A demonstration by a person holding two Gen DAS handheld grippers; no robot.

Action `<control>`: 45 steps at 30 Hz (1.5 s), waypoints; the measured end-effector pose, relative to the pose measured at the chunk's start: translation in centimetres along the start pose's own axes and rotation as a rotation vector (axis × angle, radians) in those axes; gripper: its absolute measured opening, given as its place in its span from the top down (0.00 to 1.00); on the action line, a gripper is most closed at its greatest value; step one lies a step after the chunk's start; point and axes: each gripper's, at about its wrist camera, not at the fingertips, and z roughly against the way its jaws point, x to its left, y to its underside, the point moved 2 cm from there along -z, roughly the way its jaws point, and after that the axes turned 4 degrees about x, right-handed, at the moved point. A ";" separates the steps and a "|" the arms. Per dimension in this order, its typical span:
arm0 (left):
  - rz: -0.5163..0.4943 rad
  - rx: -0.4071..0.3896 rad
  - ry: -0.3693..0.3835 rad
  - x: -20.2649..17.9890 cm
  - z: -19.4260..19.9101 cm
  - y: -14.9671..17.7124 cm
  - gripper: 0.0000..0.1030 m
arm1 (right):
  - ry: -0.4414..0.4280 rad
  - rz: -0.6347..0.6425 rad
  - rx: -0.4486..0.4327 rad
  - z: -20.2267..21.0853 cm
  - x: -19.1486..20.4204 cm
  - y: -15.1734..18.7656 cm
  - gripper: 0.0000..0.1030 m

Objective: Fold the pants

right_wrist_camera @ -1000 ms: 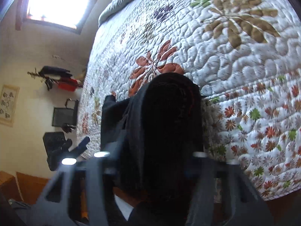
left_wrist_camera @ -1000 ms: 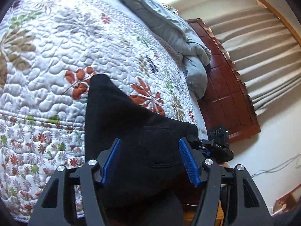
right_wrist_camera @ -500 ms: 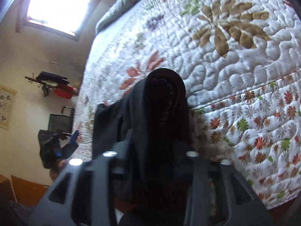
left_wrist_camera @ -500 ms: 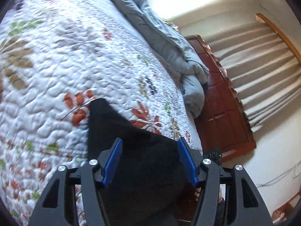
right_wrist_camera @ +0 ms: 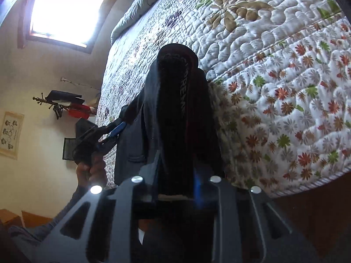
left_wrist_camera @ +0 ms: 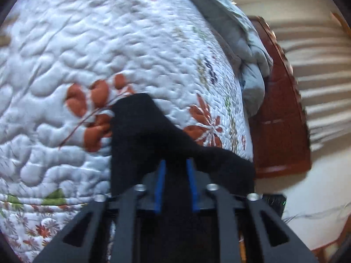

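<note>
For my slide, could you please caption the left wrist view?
Left gripper shut on black pants over a floral quilt.

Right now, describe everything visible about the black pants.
The black fabric pants look dark, soft and matte, partly bunched and draped over the edge of the white floral quilted bedspread. The right wrist view shows a waistband with printed lettering and a reddish inner edge. The left tongs are shut on one part, with fabric between the blue pads; the right tongs clamp the waistband end. Its far end rests on the quilt.
</note>
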 end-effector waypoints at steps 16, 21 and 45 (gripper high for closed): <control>-0.274 -0.080 0.029 -6.5 7.4 9.4 0.51 | 0.012 0.139 -0.170 3.9 5.5 1.3 0.64; -0.195 0.012 0.042 -3.5 4.6 12.4 0.51 | 0.023 0.082 -0.073 0.2 3.0 0.6 0.73; 0.028 0.005 0.098 1.7 0.7 -1.8 0.73 | -0.112 -0.030 0.005 -3.6 -1.5 -10.4 1.00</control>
